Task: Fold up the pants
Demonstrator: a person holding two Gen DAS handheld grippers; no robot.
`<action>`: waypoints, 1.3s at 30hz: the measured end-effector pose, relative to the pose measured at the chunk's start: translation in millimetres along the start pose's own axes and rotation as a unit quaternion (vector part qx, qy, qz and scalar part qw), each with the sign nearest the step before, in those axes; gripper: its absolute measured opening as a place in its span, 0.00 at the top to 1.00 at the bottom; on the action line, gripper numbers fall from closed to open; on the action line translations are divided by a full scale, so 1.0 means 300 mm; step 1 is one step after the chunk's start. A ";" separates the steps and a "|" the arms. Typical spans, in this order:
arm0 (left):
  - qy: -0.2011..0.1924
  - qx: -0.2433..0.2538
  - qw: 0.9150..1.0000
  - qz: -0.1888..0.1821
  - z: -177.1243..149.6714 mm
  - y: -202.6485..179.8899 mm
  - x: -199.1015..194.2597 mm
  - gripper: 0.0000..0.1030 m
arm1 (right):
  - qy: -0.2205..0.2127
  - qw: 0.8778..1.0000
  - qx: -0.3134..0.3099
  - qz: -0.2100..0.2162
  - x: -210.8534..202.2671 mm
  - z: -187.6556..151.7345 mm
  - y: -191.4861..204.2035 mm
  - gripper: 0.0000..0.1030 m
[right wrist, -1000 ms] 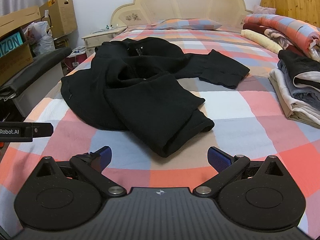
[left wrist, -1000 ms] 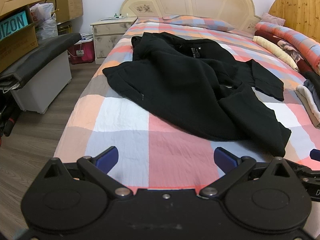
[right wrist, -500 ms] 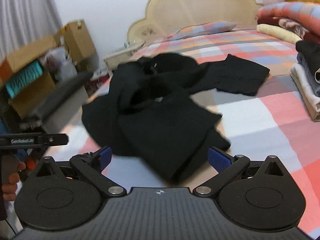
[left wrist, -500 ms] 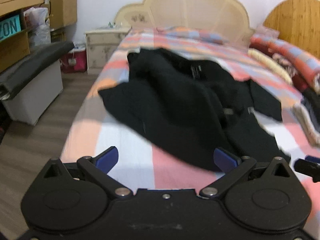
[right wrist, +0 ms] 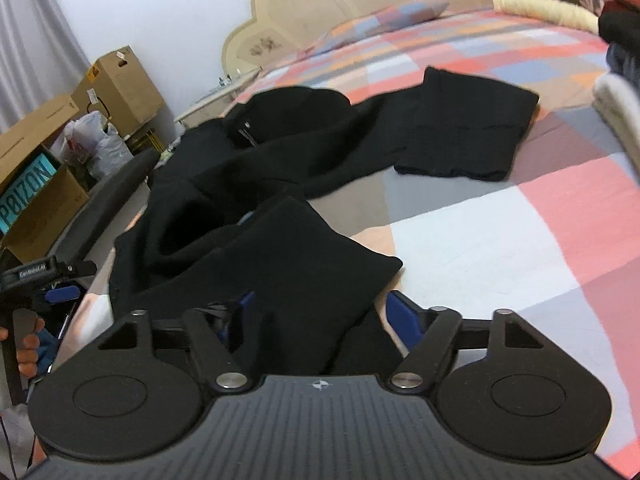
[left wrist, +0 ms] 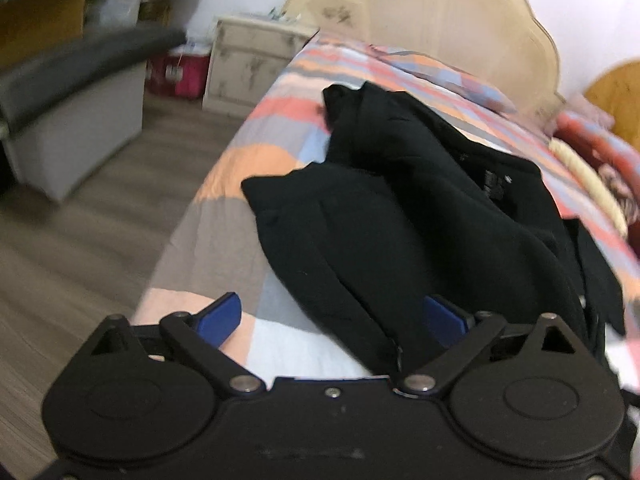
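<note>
A: Left wrist view. The black pants [left wrist: 404, 216] are lying crumpled on the bed [left wrist: 224, 236], thick matte fabric over a checked sheet of pink, grey and white squares. A scalloped cream headboard [left wrist: 448, 20] is standing behind.

B: And the left gripper [left wrist: 336, 318]?

A: Its jaws have just been closing a little but are standing wide, released. One edge of the pants is lying between the blue fingers [left wrist: 220, 316]; no pad is pressing on it.

B: Right wrist view?

A: The same pants [right wrist: 280, 200] are sprawling across the bed [right wrist: 500, 220], one leg end lying flat and rectangular. The right gripper [right wrist: 320, 316] is straddling the nearer leg end, narrower than before. Whether its fingers [right wrist: 404, 320] are pinching the cloth, I cannot tell. Cardboard boxes [right wrist: 116, 88] are stacking at left.
</note>
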State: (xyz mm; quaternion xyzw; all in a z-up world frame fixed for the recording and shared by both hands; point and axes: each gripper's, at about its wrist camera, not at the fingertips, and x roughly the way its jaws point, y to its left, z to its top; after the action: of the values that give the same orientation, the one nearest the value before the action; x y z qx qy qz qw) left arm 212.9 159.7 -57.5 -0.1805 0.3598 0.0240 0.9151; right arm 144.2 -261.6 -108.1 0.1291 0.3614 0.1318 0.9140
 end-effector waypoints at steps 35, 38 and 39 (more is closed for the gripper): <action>-0.090 -0.100 0.991 -0.020 -0.172 0.075 -0.530 0.92 | -0.229 0.943 0.065 -0.231 -0.872 -0.141 -0.344 0.94; -0.071 -0.126 0.989 -0.012 -0.224 0.119 -0.488 0.88 | -0.196 0.933 0.124 -0.275 -0.852 -0.213 -0.488 0.94; -0.072 -0.127 0.989 -0.007 -0.229 0.126 -0.477 0.83 | -0.185 0.933 0.142 -0.272 -0.841 -0.226 -0.524 0.94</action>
State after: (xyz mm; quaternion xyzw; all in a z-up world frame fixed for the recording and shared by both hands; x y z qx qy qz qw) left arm 55.7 183.5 -20.3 -0.2958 0.2853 0.0760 0.9085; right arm -57.3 -482.9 -50.1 0.1766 0.2217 -0.2014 0.9376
